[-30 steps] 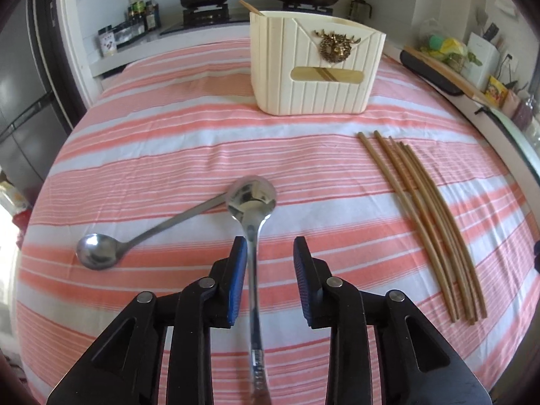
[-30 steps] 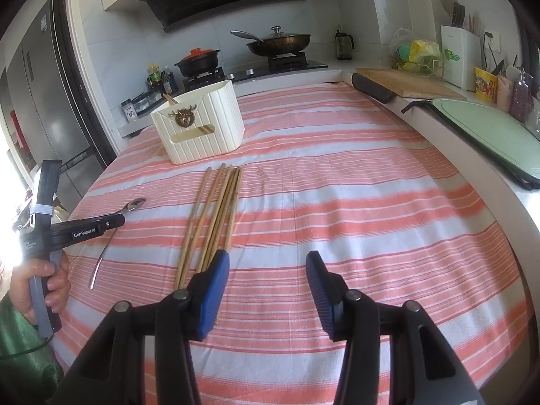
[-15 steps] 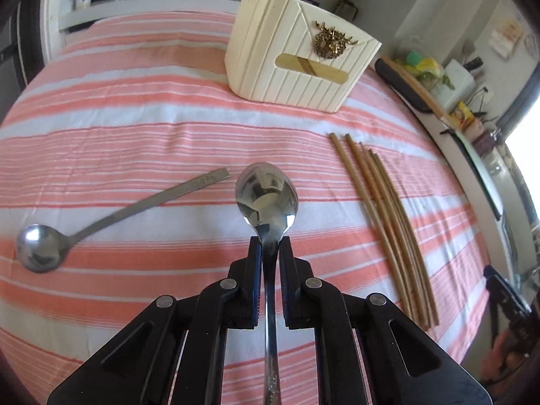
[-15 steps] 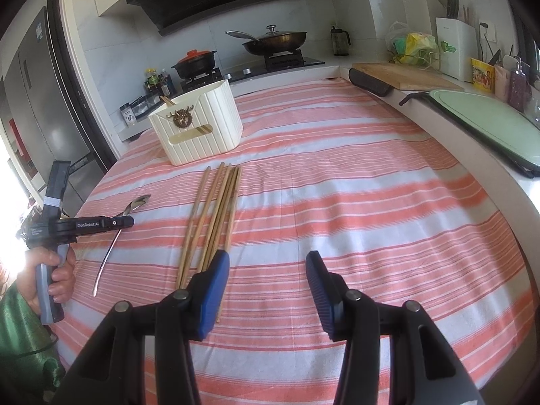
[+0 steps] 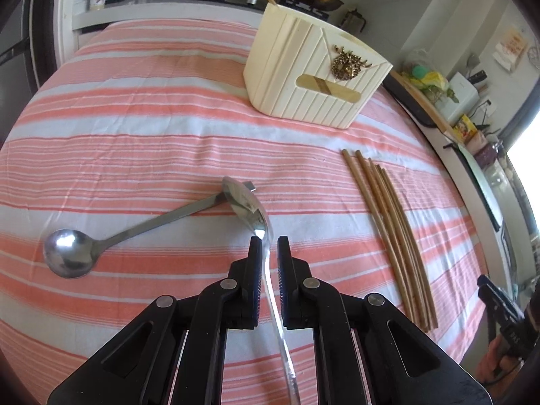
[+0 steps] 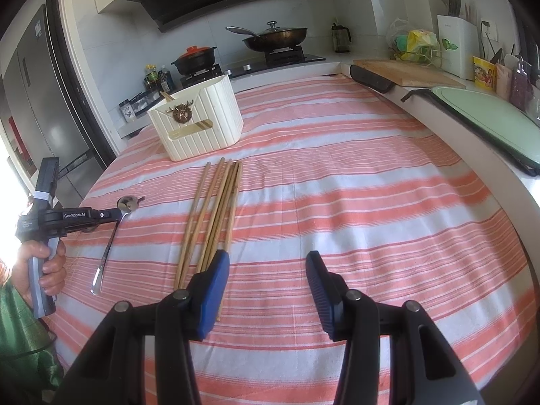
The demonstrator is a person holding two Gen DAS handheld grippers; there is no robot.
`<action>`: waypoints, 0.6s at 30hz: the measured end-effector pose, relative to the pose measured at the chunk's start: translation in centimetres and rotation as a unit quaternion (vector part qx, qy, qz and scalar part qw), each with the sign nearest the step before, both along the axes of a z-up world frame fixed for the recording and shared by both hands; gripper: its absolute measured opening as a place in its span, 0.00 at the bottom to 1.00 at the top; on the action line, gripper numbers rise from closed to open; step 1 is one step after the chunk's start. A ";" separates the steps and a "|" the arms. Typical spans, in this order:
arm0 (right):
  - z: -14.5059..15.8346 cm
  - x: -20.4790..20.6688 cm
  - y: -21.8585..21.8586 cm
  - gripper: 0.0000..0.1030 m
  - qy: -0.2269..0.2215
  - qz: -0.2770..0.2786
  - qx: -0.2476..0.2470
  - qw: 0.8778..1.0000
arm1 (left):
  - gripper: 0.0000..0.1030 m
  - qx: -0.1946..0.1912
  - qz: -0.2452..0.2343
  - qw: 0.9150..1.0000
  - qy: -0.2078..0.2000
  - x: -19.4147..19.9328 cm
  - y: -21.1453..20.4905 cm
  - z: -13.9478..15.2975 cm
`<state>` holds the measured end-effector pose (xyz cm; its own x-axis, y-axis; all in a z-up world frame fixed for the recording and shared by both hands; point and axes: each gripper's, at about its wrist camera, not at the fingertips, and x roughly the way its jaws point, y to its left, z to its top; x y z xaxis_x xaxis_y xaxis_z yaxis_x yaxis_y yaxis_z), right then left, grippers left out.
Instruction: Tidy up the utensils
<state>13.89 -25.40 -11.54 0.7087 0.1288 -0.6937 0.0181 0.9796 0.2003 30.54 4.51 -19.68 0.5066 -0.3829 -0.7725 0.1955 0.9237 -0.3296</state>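
Note:
My left gripper [image 5: 269, 246] is shut on the neck of a steel spoon [image 5: 248, 204]; its bowl points ahead and its handle runs back between the fingers. From the right wrist view, the left gripper [image 6: 114, 214] carries that spoon [image 6: 108, 253] with the handle slanting down toward the cloth. A second spoon [image 5: 67, 256] lies on the striped cloth to the left, its handle tip under the held bowl. Several wooden chopsticks [image 5: 388, 229] [image 6: 216, 209] lie side by side. A cream utensil holder [image 5: 314, 77] [image 6: 199, 125] stands beyond them. My right gripper [image 6: 266, 280] is open, next to the chopsticks' near ends.
The table wears a pink and white striped cloth [image 6: 337, 185]. A stove with a pan [image 6: 273, 37] and a pot [image 6: 194, 59] sits behind the holder. A cutting board [image 6: 401, 72] and a green tray [image 6: 489, 118] line the right counter. A fridge [image 6: 40, 101] stands at left.
The left jaws have closed on the spoon's neck. The left gripper has swung and rolled, so the held spoon now tilts left over the other spoon's handle. The right gripper has stayed still.

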 end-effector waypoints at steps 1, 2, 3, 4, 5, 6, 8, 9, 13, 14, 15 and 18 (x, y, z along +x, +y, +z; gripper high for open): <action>-0.1 0.0 0.0 0.47 0.001 0.001 0.000 1.000 | 0.06 0.000 -0.005 1.000 -0.002 0.0 -0.4 0.2; -0.2 0.0 0.1 0.47 0.002 0.001 0.001 1.000 | 0.06 0.001 -0.011 1.000 -0.002 0.0 -0.9 0.1; -0.2 0.0 0.1 0.47 0.003 0.002 0.000 1.000 | 0.06 0.002 -0.016 1.000 0.001 0.1 -1.5 -0.1; -0.2 0.0 0.2 0.47 0.003 0.002 0.000 1.000 | 0.06 0.006 -0.020 1.000 0.005 0.2 -2.1 -0.4; -0.2 -0.1 0.2 0.47 0.002 0.002 0.001 1.000 | 0.06 0.014 -0.021 1.000 0.005 0.2 -2.6 -0.6; 0.0 -0.1 0.2 0.47 0.002 0.003 0.001 1.000 | 0.07 0.016 -0.020 1.000 -0.001 0.0 -2.8 -0.4; 0.2 -0.4 0.2 0.47 -0.003 0.003 -0.001 1.000 | 0.10 0.016 -0.007 1.000 -0.012 -0.4 -2.5 0.2; 0.4 -0.5 0.1 0.47 -0.005 0.002 -0.003 1.000 | 0.16 0.024 0.002 1.000 -0.017 -0.5 -2.4 0.5; 0.0 -0.5 -0.2 0.47 0.001 -0.002 0.001 1.000 | 0.40 0.135 0.017 0.990 -0.039 -0.8 -3.1 0.6; -0.3 -0.4 -0.3 0.47 0.005 -0.002 0.003 1.000 | 0.45 0.170 0.018 0.984 -0.048 -0.8 -3.6 0.5; -0.5 -0.3 -0.3 0.47 0.008 -0.003 0.005 1.000 | 0.47 0.199 0.016 0.978 -0.057 -0.8 -4.1 0.3; -0.7 -0.2 -0.2 0.47 0.012 0.000 0.013 1.000 | 0.51 0.285 0.003 0.955 -0.082 -0.4 -6.0 -0.7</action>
